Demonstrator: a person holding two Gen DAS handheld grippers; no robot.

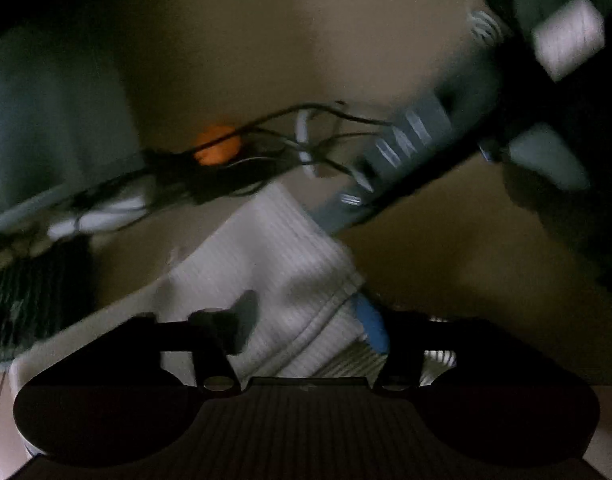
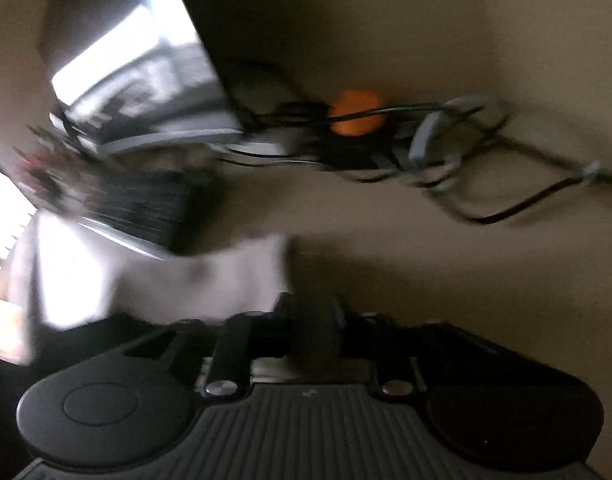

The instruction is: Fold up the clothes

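Two grippers over white ribbed cloth (image 1: 273, 264): left gripper (image 1: 306, 320) wide, right gripper (image 2: 310, 320) pinched.

Your right hand-held gripper (image 2: 312, 320) sits low in this blurred view, its two dark fingers drawn close together with no clear gap between them. A pale, whitish garment (image 2: 157, 280) spreads to the left of the fingers and reaches right up to them; the blur hides whether the pads actually pinch it. Beyond lies the tan worktop (image 2: 446, 260). At its far side you see a tangle of black cables (image 2: 506, 184) and an orange blob (image 2: 356, 112) among them. A dark tilted screen (image 2: 137, 80) with bright reflections stands at the upper left.
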